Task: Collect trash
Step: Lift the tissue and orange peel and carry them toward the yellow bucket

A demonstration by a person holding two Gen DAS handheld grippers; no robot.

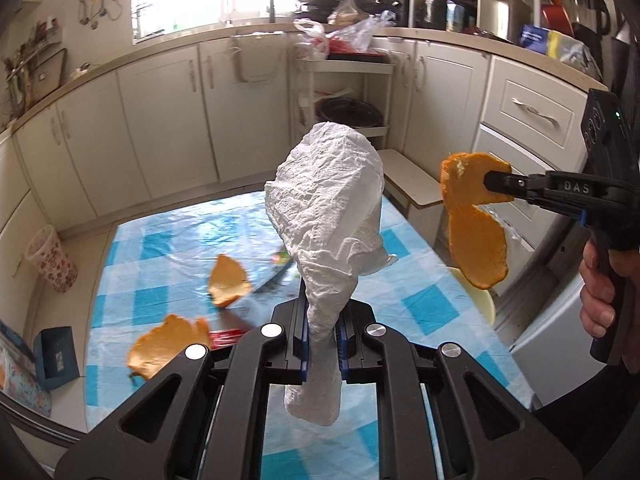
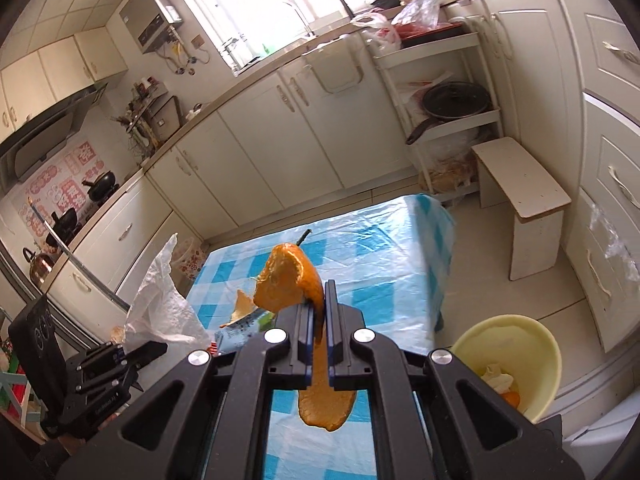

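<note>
My left claw (image 1: 322, 344) clamps a crumpled white paper towel (image 1: 328, 208), my right claw (image 2: 316, 332) a curled orange peel (image 2: 292, 276); I should release both squarely over the pale yellow plastic bin (image 2: 536, 344) beside the checked counter (image 2: 384, 248).

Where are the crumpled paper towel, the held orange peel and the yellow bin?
crumpled paper towel (image 1: 328, 208), left wrist view, middle of its bunched top.
held orange peel (image 2: 286, 280), right wrist view, its upper curl.
yellow bin (image 2: 536, 340), right wrist view, inner wall.
</note>
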